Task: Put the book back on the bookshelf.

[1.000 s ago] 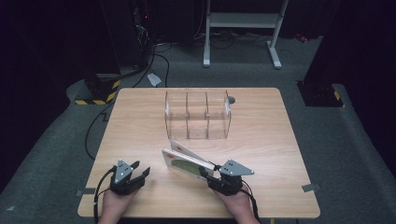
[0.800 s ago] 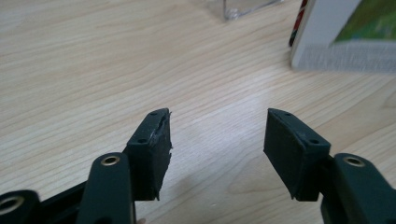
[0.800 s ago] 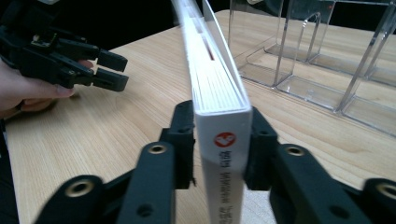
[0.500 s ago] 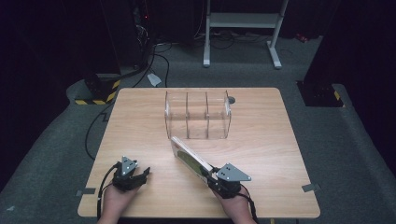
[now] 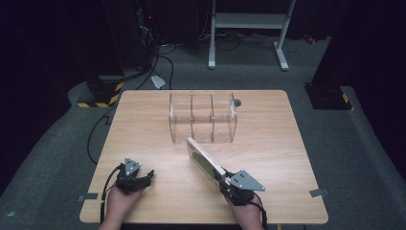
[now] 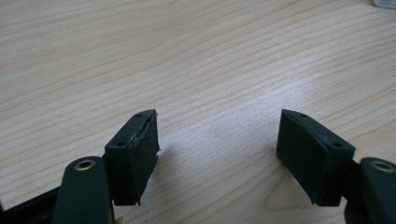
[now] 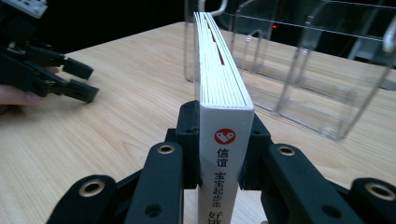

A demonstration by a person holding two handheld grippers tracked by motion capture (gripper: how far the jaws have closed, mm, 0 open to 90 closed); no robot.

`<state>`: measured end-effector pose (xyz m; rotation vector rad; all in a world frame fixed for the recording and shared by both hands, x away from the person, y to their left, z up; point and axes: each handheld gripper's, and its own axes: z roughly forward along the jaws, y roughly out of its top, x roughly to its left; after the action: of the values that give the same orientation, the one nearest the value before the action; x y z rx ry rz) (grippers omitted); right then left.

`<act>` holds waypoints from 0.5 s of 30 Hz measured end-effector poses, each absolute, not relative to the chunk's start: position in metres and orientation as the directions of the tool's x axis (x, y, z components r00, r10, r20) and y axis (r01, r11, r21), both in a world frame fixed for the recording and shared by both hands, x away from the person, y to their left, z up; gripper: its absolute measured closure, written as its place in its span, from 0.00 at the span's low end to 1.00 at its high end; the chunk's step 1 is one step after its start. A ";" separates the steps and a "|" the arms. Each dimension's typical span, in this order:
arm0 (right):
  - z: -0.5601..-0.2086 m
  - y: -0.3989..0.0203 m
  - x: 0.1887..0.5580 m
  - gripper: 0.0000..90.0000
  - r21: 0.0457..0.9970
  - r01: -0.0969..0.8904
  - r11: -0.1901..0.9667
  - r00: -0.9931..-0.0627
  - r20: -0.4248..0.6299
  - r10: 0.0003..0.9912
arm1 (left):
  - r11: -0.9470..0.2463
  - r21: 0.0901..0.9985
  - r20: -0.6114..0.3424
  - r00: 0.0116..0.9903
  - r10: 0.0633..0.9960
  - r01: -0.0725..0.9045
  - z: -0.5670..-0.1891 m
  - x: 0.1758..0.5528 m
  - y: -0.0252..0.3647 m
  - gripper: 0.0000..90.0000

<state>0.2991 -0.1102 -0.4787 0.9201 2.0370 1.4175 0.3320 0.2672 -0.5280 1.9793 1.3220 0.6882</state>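
White book [image 7: 223,93], thin, held on edge with spine toward the right gripper's camera; spine carries a red round logo and black Chinese characters. Page edges face up, with a red strip near the far end. In the high view the book [image 5: 206,160] runs diagonally from the near right part of the table toward the clear plastic organizer [image 5: 203,117], far end just short of its front wall. Cover shows green and red print.
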 end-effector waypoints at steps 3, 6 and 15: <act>-0.479 -0.116 0.298 0.83 0.939 0.256 0.228 -0.628 -0.017 0.778 | -0.262 0.756 0.043 0.355 0.934 0.599 -0.528 0.333 0.268 0.33; -0.480 -0.119 0.297 0.83 0.939 0.257 0.230 -0.602 -0.031 0.798 | -0.253 0.755 0.028 0.356 0.934 0.605 -0.528 0.334 0.269 0.33; -0.482 -0.128 0.297 0.82 0.935 0.280 0.217 -0.545 -0.031 0.838 | -0.249 0.752 0.011 0.366 0.930 0.611 -0.529 0.336 0.269 0.33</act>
<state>0.2965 -0.1278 -0.4816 1.0294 1.9468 1.3227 0.3356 0.2695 -0.5285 1.9648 1.3308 0.6159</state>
